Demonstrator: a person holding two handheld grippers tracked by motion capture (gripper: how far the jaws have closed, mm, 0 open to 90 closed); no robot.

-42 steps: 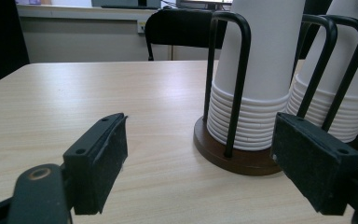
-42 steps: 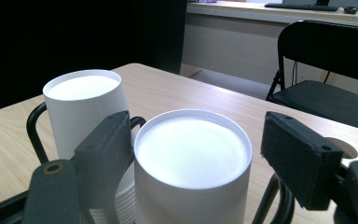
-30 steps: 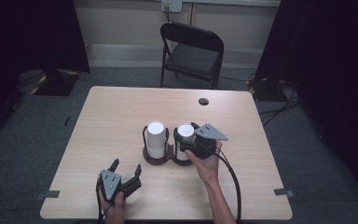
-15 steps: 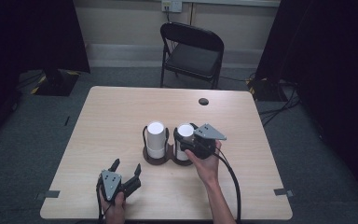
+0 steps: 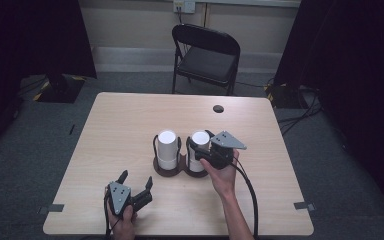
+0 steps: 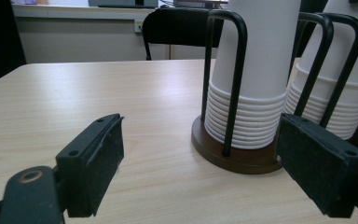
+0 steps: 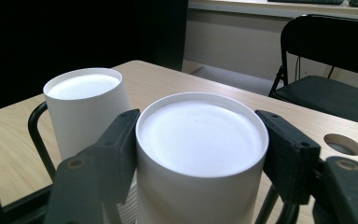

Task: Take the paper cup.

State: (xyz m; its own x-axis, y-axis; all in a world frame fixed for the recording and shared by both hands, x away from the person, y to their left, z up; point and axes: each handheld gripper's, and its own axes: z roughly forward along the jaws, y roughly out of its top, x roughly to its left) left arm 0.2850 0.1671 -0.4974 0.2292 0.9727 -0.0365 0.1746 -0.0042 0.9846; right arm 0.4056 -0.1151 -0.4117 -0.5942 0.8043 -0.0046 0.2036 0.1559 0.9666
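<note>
Now the right tongs (image 7: 200,154) have just closed onto the right cup stack (image 7: 200,158); lift likely next. Left tongs (image 6: 214,168) wide, empty, near the tabletop's (image 5: 130,120) front edge.

left gripper (image 5: 136,186): resting low near the person, jaws standing wide apart, nothing between | right gripper (image 5: 201,151): jaws having just closed, pads pressing

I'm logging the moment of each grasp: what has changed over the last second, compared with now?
The right gripper has just closed its jaws on the top cup of the right cup stack; its pads now press the cup's sides. Neither hand has visibly shifted. The left gripper rests open near the table's front edge, holding nothing. The left cup stack and both holders are as before.
</note>
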